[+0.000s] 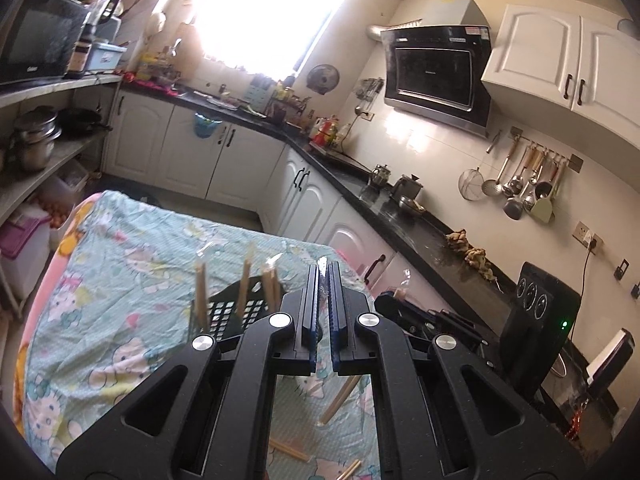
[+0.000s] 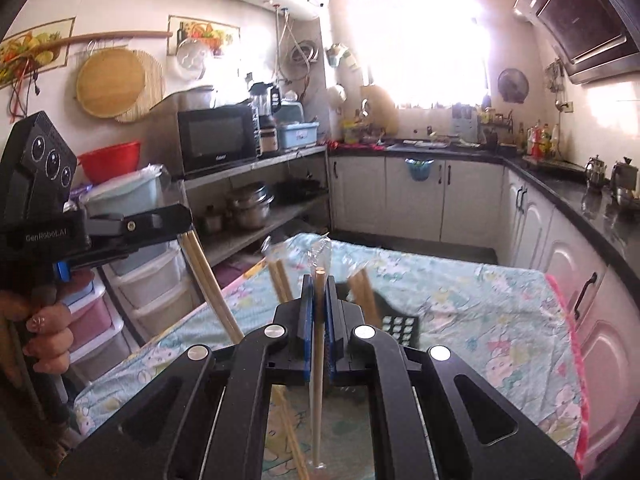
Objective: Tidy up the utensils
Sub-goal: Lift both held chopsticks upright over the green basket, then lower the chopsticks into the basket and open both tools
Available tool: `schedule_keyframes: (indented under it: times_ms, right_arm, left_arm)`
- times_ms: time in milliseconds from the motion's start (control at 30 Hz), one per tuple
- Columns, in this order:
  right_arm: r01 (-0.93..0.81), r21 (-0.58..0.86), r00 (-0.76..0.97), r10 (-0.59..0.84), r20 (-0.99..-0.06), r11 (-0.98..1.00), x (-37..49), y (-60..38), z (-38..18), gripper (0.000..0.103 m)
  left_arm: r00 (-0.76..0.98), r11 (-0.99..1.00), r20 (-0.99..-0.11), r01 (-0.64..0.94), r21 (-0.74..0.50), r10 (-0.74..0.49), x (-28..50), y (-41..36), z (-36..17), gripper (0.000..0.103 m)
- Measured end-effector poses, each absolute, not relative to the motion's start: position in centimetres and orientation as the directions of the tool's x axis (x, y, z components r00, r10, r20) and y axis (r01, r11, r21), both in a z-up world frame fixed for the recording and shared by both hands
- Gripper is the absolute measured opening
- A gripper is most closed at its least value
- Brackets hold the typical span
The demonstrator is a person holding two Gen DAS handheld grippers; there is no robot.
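My left gripper [image 1: 323,280] is shut on the clear wrapper end of a pair of wooden chopsticks [image 1: 339,397], which hangs below the jaws. The right wrist view shows that same gripper [image 2: 182,222] at the left, raised above the table, the pair [image 2: 210,280] slanting down from it. My right gripper [image 2: 319,292] is shut on another wrapped chopstick pair [image 2: 318,380] that points down. A black perforated utensil holder [image 1: 234,314] [image 2: 400,326] stands on the table with several wrapped chopsticks [image 1: 200,296] [image 2: 280,280] upright in it.
The table carries a pale blue cartoon-print cloth [image 1: 120,264] [image 2: 500,312]. Loose chopsticks [image 1: 288,450] lie on it near me. A black counter [image 1: 400,220] with kettles runs along the right, shelves with pots [image 2: 248,204] along the left. A hand [image 2: 44,328] grips the left handle.
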State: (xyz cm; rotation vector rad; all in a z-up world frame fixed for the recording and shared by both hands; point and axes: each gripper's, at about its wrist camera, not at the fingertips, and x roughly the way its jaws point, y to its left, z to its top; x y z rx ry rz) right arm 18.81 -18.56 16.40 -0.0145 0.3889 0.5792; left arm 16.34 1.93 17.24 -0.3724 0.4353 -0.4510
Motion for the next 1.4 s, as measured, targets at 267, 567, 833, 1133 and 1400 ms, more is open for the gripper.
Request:
schedule_keyframes:
  times_ms: [267,567,833,1133,1400]
  right_arm:
    - [-0.510,0.094,0.804,0.513,-0.299,0.855,19.7,-19.4,18.6,0.006]
    - [-0.496,0.065,0.844,0.498,-0.198,0.866,21.2,-18.9,21.6,0.006]
    - [-0.498,0.078,0.852,0.504,-0.141,0.864,22.6,-18.3,22.4,0.006]
    - [-0.504,0.075,0.849,0.510,-0.136,0.860,24.1,-17.2,21.0,0.006]
    - [-0.503,0.069,0.847,0.507,-0.159,0.861,25.2,-16.0,18.2,0.006]
  left_arm:
    - [0.822,0.844,-0.292,0.358,-0.400,-0.488,17.5,0.6,19.2,0.002]
    - [0.856,0.874,-0.264,0.350,-0.338,-0.445,18.7,0.7,22.1,0.002]
    - [0.882,0.888,-0.242,0.315,-0.335,-0.404,19.9,2.4,23.3,0.002]
    - [0.886,0.890,-0.254,0.289,-0.353,-0.388,21.3,3.4,21.2,0.002]
    - [0.874,0.891,-0.291,0.276,-0.361,-0.389,22.4,3.4,18.1,0.002]
